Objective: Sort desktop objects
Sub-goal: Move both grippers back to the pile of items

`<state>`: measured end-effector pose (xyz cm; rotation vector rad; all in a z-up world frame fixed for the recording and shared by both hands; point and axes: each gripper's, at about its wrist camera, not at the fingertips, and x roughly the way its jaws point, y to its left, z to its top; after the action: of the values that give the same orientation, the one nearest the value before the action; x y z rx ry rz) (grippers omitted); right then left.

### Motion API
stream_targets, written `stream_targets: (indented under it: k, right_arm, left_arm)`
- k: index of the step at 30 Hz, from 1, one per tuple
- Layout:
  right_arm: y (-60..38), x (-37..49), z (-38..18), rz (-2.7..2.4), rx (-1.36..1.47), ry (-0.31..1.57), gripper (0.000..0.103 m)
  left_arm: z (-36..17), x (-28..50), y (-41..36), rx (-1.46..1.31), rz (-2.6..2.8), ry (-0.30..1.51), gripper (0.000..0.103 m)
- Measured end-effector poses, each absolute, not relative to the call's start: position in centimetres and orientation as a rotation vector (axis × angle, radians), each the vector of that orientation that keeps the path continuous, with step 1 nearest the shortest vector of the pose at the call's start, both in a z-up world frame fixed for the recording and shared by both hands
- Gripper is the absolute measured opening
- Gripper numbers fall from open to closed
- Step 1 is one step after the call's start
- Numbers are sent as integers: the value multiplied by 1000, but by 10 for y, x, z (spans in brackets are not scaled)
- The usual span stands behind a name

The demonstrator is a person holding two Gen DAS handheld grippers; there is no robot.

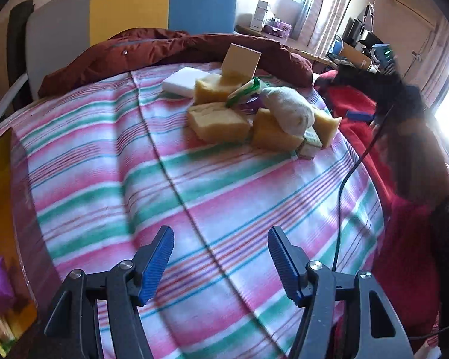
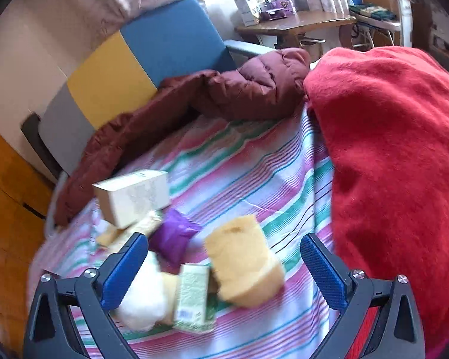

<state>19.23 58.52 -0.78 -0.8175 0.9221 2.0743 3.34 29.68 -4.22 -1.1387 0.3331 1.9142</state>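
Left claw [image 1: 221,257] hangs released, low over the striped bed [image 1: 104,179]; right claw [image 2: 224,272] is released too, tilted above the yellow sponge [image 2: 242,266].

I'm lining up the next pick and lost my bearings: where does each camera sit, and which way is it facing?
Left wrist: on the left tool, held back over the striped cloth, facing the pile of yellow sponges farther off; its open blue pads show.
Right wrist: on the right tool, close above the pile, facing the maroon jacket; its open pads show.
Shared: sponges, white cloth bundle, purple packet, jacket, red blanket.
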Motion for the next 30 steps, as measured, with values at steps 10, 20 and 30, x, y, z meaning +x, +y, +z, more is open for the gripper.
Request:
stream_targets:
  k: [10, 20, 30]
  right_arm:
    - [586, 178, -23, 2039, -957, 758, 98]
    - [588, 170, -42, 2017, -1103, 779, 65]
    - [585, 163, -47, 2003, -1154, 731, 58]
  left_arm:
    - [-72, 28, 319, -1208, 1923, 356, 66]
    - [-77, 34, 321, -1174, 1940, 395, 72]
    - [-74, 37, 324, -1193, 1936, 410, 76]
